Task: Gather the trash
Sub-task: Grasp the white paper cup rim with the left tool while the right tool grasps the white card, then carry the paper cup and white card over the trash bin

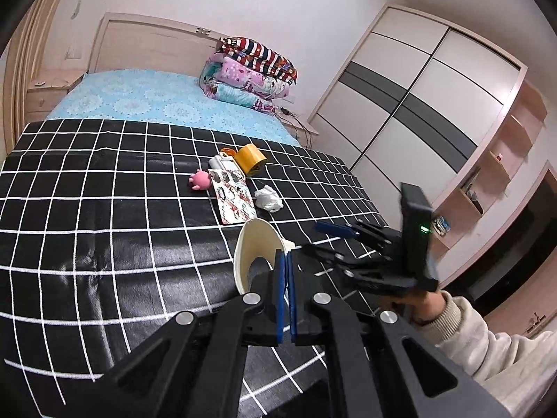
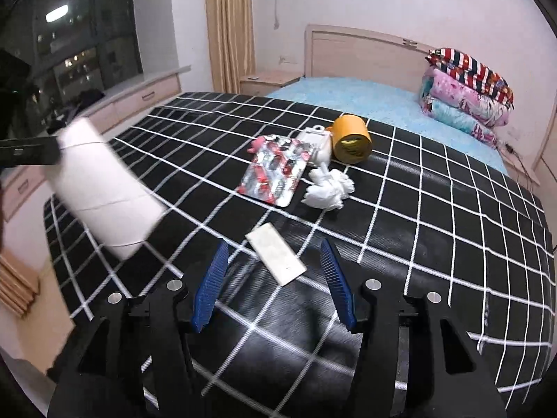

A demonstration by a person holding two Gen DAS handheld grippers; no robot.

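White paper cup point(image 2: 101, 188), at far left in the right wrist view, is held off the checked black cloth point(image 2: 452, 209) and tipped with its mouth away from the camera. The left gripper point(image 1: 286, 271) is pinched flat on the cup's rim; in its own view the two blue pads meet on the wall with the open mouth facing it. So the cup serves as the bin.

Next to the right, on the cloth: a flat white strip of paper point(image 2: 275, 254) lies just ahead of and between the fingers of the right gripper point(image 2: 275, 278). The jaws stand about half apart, nothing between the pads, not touching the strip. Judged step: pick up this strip and drop it in the cup.

To do it well: the strip lies flat and skewed, so come down steeply, straddle its short width, and let one pad scrape under an edge; the cloth looks slick and may help it slide rather than lift. Keep the cup's mouth turned up and close by.

Further right and beyond: a foil blister card point(image 2: 275, 174), a crumpled white tissue point(image 2: 329, 188), an orange tape roll point(image 2: 351, 139). The tissue is likely the next trash; it should squeeze easily.
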